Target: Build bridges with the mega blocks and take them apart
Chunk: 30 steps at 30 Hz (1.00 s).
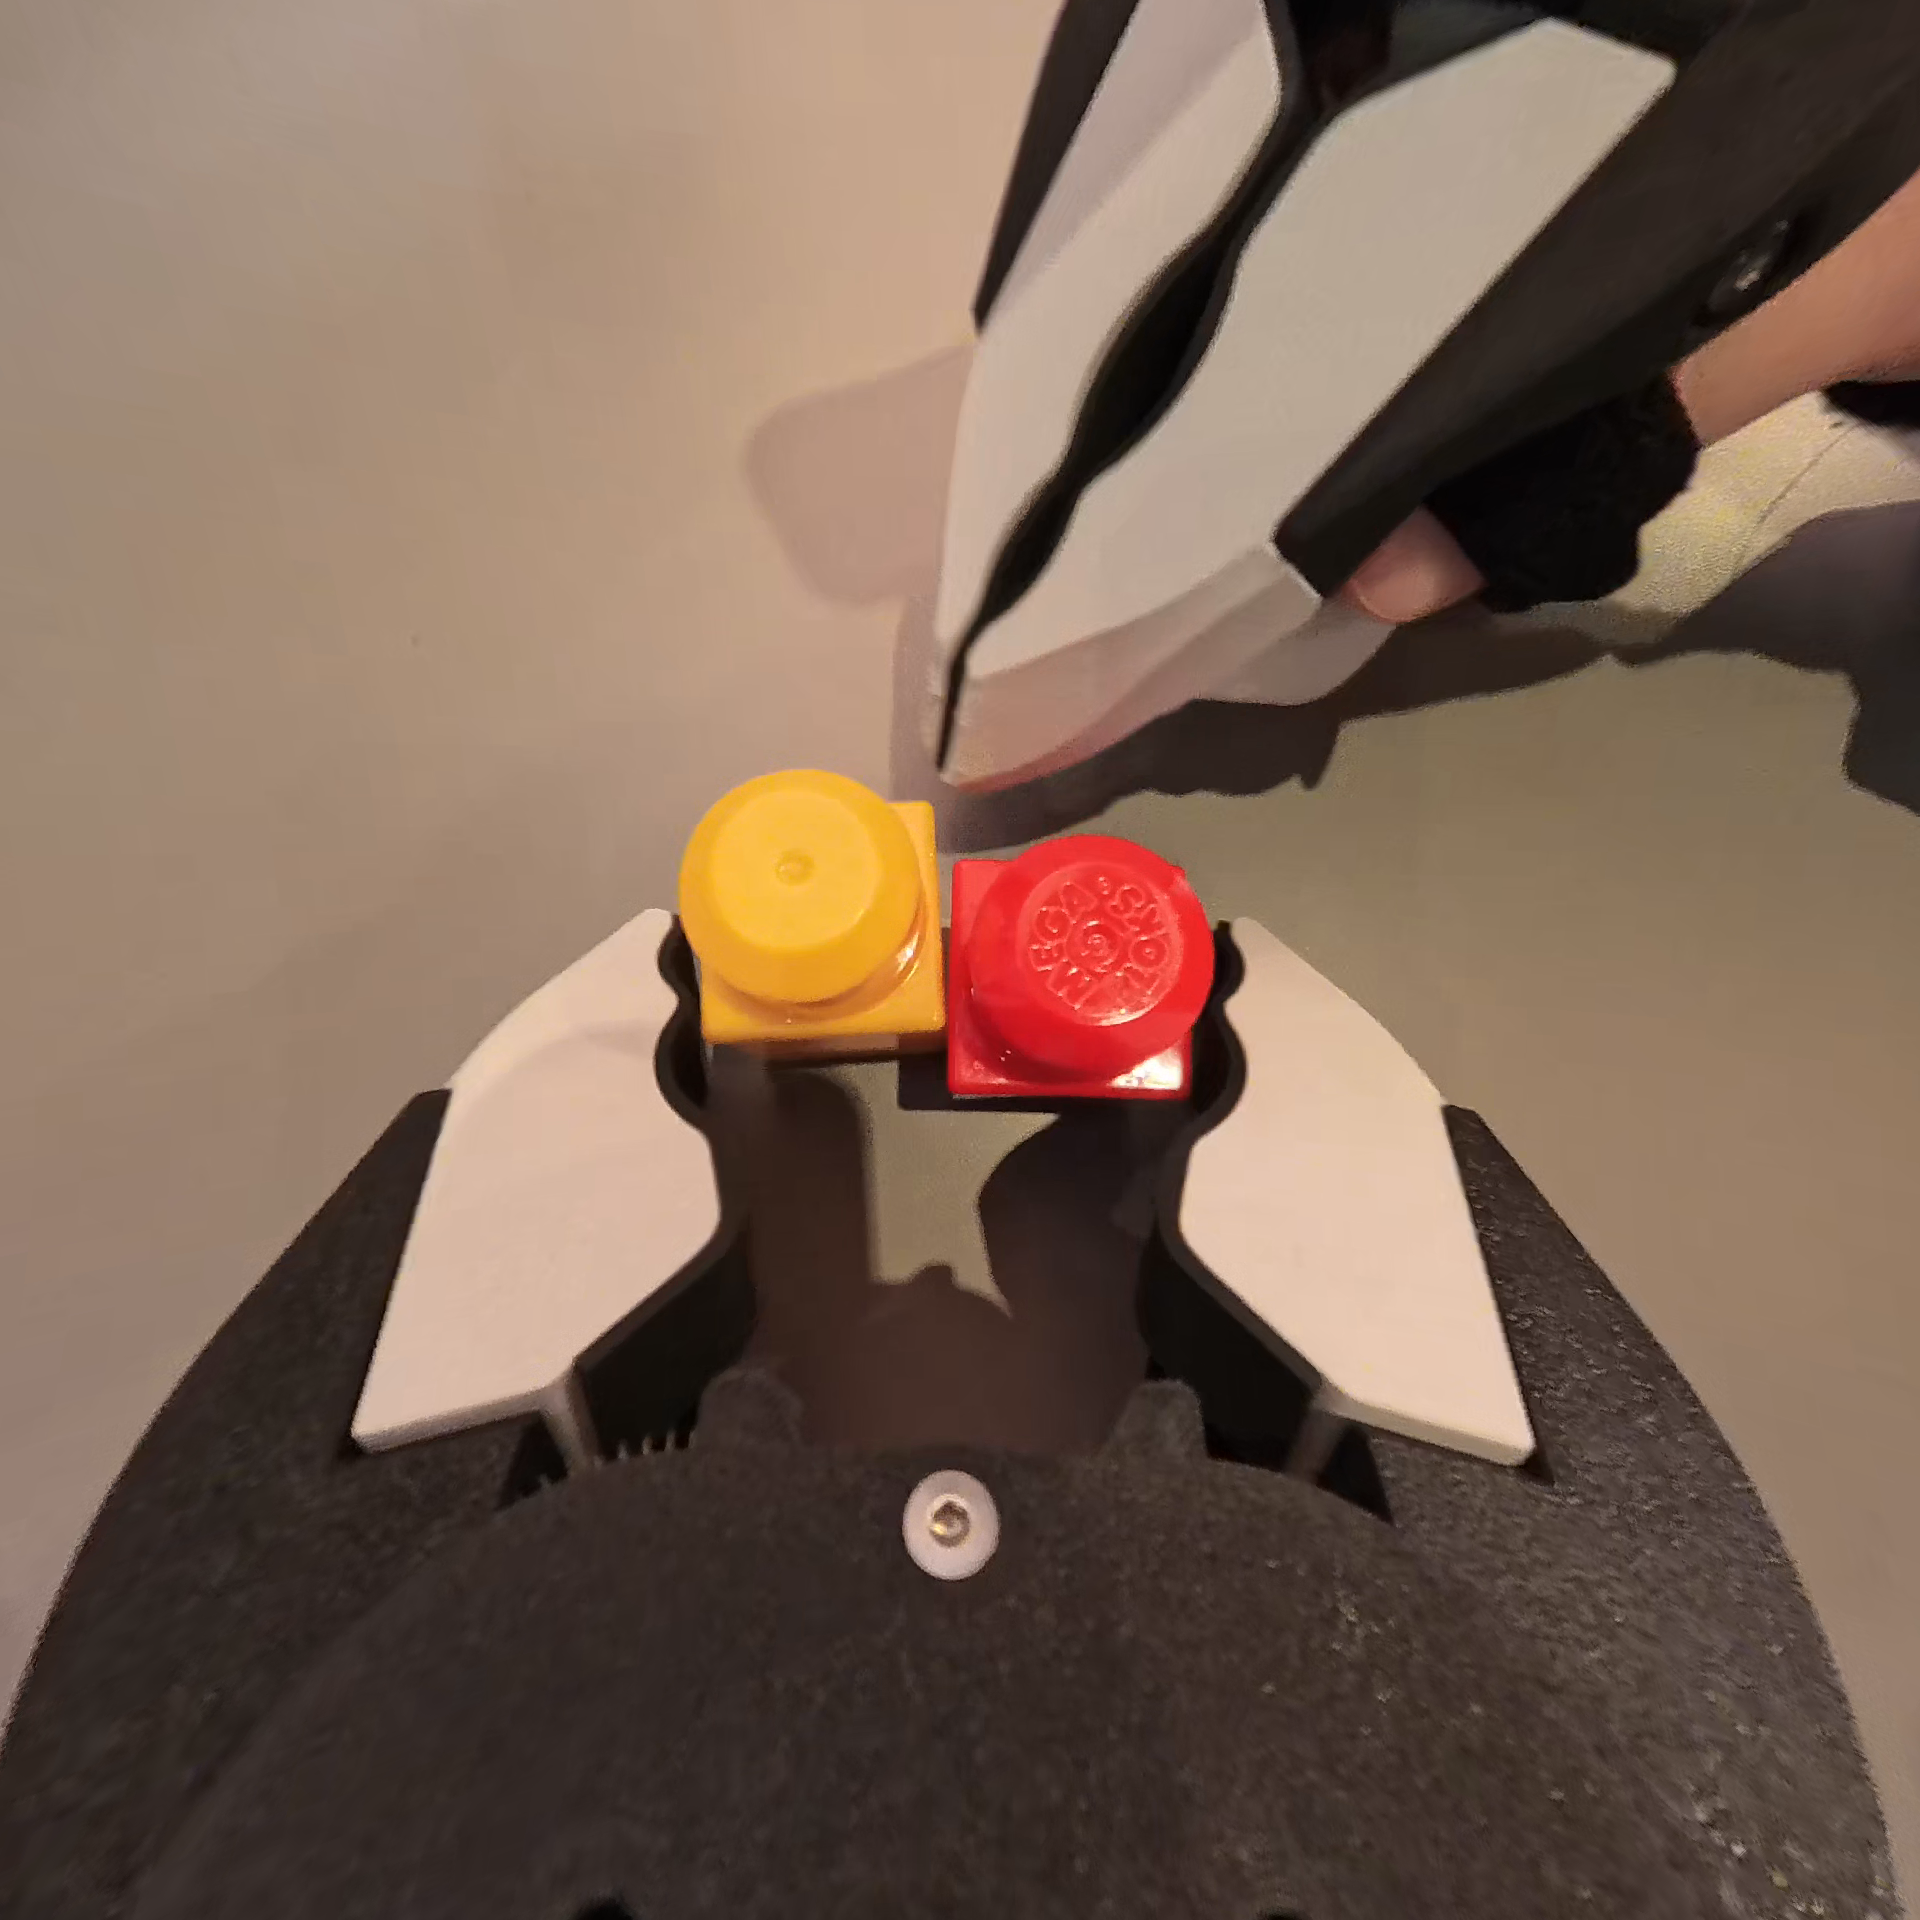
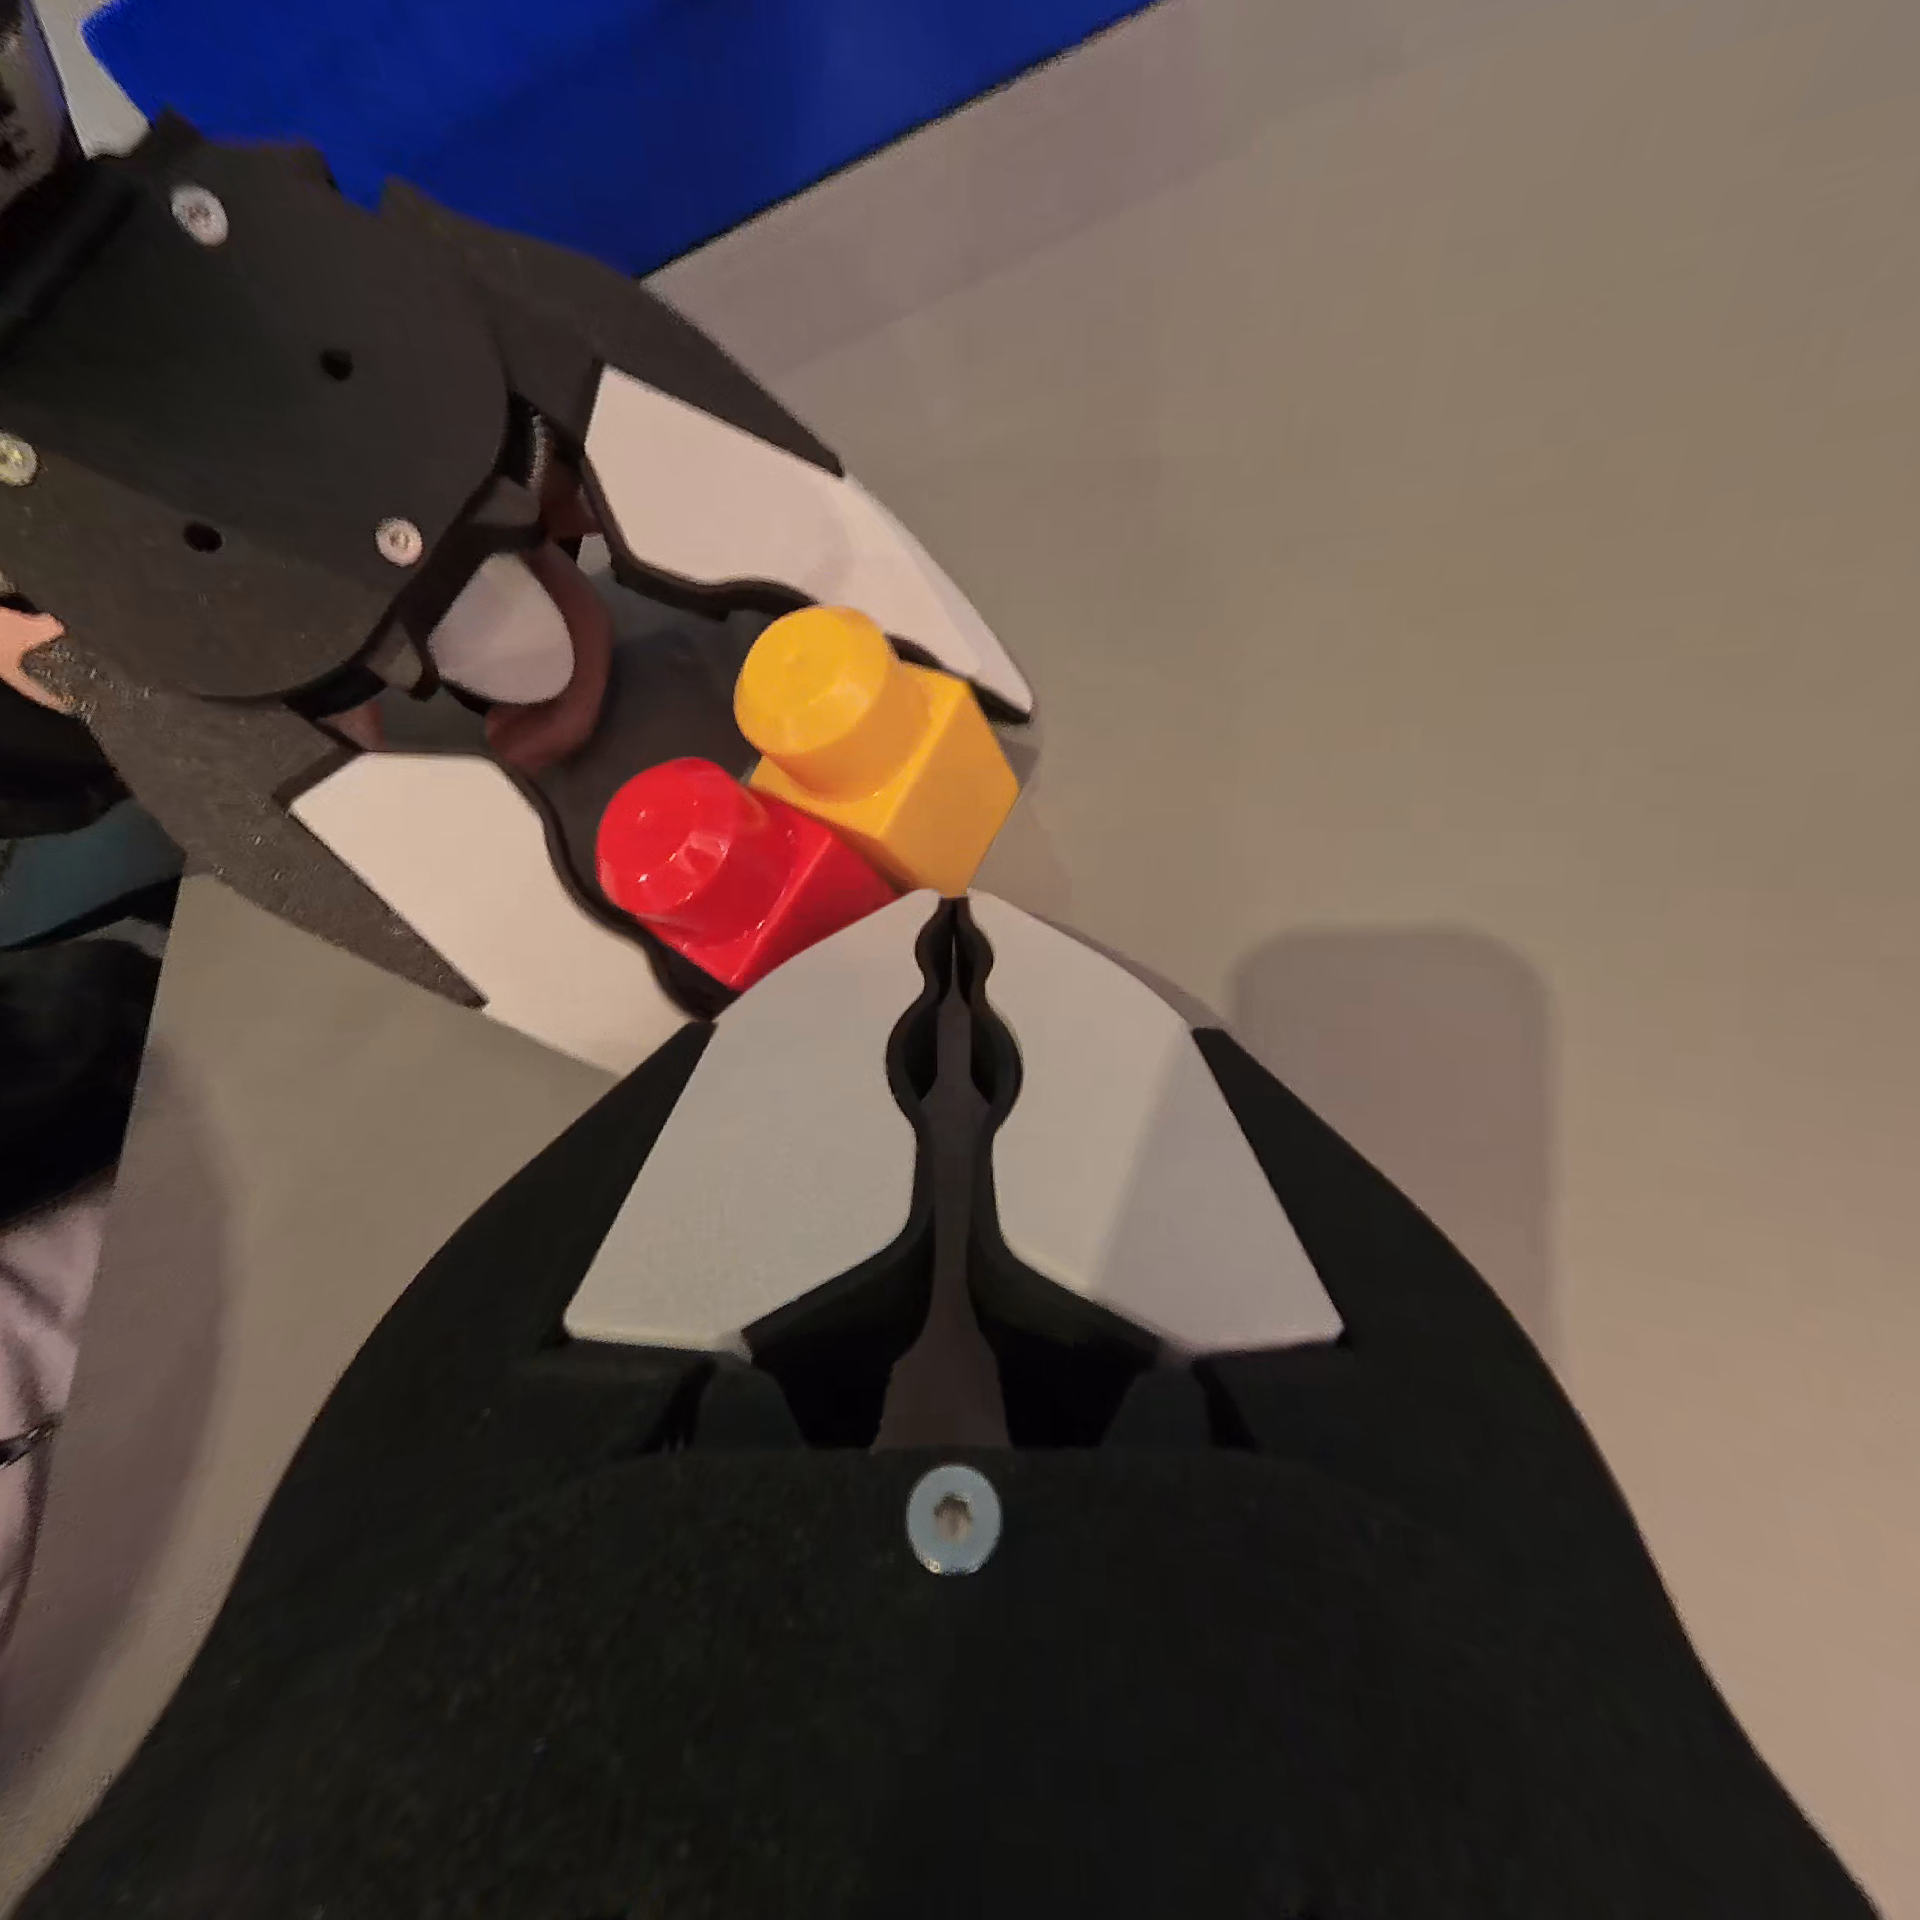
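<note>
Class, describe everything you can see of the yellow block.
The yellow block is a small single-stud cube of glossy plastic, with one round peg on top. It stands upright on the pale table, side by side with the red block. Both sit between the left gripper fingers, one finger against the yellow block's outer side. The shut right gripper points at it.

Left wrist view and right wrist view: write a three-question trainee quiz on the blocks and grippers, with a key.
1. True or false: the yellow block and red block stand side by side, touching.
2. Which gripper brackets both blocks? A) left gripper B) right gripper
3. Fill in: the right gripper's jaws are ____.

Key: 1 true; 2 A; 3 shut, with nothing between them.
</note>
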### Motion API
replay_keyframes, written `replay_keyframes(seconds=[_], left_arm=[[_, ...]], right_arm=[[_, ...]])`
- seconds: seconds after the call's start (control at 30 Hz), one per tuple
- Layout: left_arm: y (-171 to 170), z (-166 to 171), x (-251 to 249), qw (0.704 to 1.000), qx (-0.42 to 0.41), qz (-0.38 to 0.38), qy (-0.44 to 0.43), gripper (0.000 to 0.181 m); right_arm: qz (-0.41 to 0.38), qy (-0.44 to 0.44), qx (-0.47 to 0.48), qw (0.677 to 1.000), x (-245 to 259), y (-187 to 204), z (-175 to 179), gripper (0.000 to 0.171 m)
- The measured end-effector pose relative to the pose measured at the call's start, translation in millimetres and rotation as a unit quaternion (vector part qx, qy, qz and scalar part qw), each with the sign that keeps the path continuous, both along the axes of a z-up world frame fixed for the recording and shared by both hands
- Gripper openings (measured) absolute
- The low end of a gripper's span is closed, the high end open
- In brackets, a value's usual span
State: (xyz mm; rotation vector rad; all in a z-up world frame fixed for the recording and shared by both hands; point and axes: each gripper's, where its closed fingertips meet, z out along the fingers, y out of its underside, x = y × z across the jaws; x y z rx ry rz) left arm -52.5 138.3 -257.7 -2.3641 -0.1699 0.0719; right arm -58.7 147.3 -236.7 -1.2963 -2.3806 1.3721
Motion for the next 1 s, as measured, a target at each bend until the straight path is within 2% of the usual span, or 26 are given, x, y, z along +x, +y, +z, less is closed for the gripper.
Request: replay_keyframes(seconds=[0.2,0.47,1.0], left_arm=[[-2.2,-0.1,-0.6,1.000,0.005,-0.004,0.000,0.096],[-2.2,-0.3,-0.2,1.000,0.006,-0.013,0.000,0.098],[-4.9,-0.4,1.7,1.000,0.007,0.007,-0.002,0.097]], right_arm=[[-0.008,0.033,-0.002,0.999,-15.2,0.6,2.4,0.000],[0.020,0.023,-0.005,1.000,-13.4,-11.4,-1.3,0.000],[0.017,0.012,-0.029,0.999,-9.7,-12.5,-1.6,0.000]])
